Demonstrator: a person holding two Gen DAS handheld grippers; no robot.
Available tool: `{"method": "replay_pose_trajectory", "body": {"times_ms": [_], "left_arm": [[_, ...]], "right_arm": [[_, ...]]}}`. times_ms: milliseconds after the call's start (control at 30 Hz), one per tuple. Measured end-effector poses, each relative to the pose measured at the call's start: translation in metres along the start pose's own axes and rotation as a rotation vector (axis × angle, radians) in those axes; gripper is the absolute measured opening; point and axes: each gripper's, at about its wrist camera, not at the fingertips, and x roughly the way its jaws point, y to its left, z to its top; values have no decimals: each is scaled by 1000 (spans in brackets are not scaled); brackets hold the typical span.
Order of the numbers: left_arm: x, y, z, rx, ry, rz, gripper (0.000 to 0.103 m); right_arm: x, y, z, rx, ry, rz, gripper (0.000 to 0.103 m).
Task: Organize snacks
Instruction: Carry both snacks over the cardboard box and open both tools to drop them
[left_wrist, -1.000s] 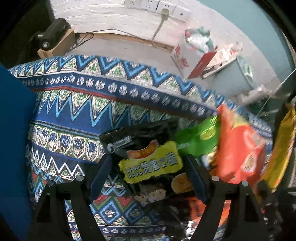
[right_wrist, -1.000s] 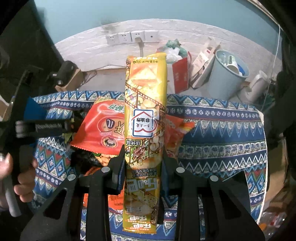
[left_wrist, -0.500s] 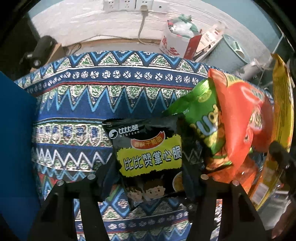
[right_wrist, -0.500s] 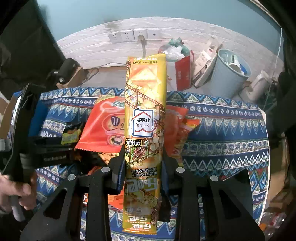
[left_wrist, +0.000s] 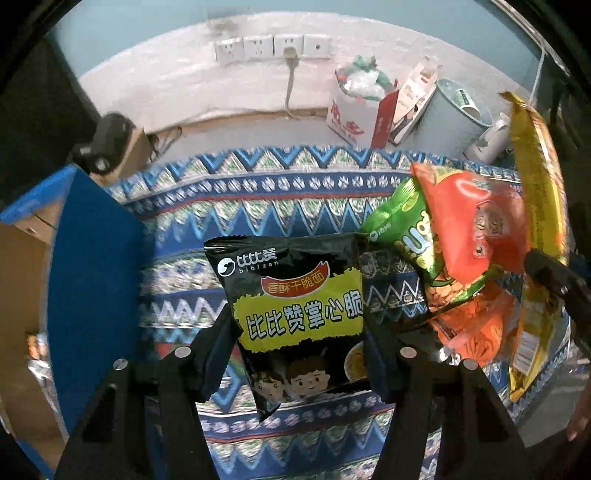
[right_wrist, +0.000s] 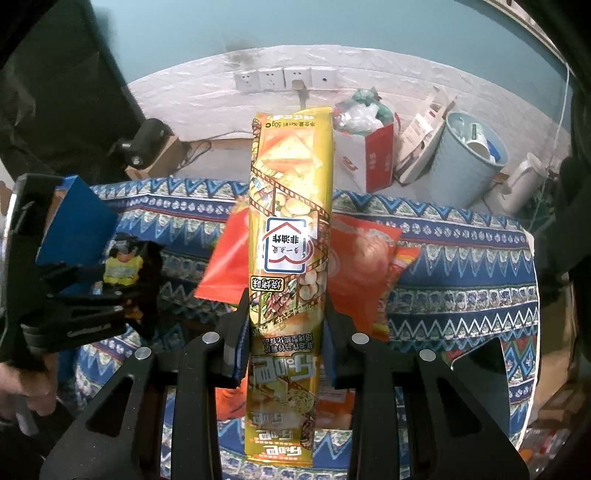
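Observation:
My left gripper (left_wrist: 297, 332) is shut on a black snack bag (left_wrist: 295, 288) with a yellow label and holds it above the patterned tablecloth (left_wrist: 277, 192). To its right lie a green bag (left_wrist: 406, 229), a red bag (left_wrist: 469, 229) and an orange bag (left_wrist: 476, 325). My right gripper (right_wrist: 284, 314) is shut on a long yellow snack pack (right_wrist: 291, 192), which stands upright over the red bags (right_wrist: 358, 266). In the right wrist view the left gripper (right_wrist: 92, 295) holds the black bag (right_wrist: 122, 269) at the left.
A blue cardboard box (left_wrist: 92, 277) stands at the table's left edge. Beyond the far edge, on the floor, are a white and red bag (left_wrist: 354, 110), a pale bin (left_wrist: 454, 118) and a kettle (right_wrist: 517, 184). A hand (right_wrist: 22, 387) holds the left gripper.
The left jaws closed on the black bag and lifted it off the cloth, and the wrist rolled. The right gripper moved slightly with the yellow pack still in it.

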Motion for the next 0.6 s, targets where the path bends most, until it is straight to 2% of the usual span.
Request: {"method": "replay_pose_trajectory", "body": {"times_ms": [233,400,600], "left_arm": [[-37,10,-6,71,-95,62,64],[-58,26,-13,71,-127,64,64],[-82,45,-21,72,-176,100,64]], "right_arm": [[-10,21,7,-17,-24,18,29],[-17,36,13,-32,-39,36,29],[-24,60,17,-60,-55,60,29]]}}
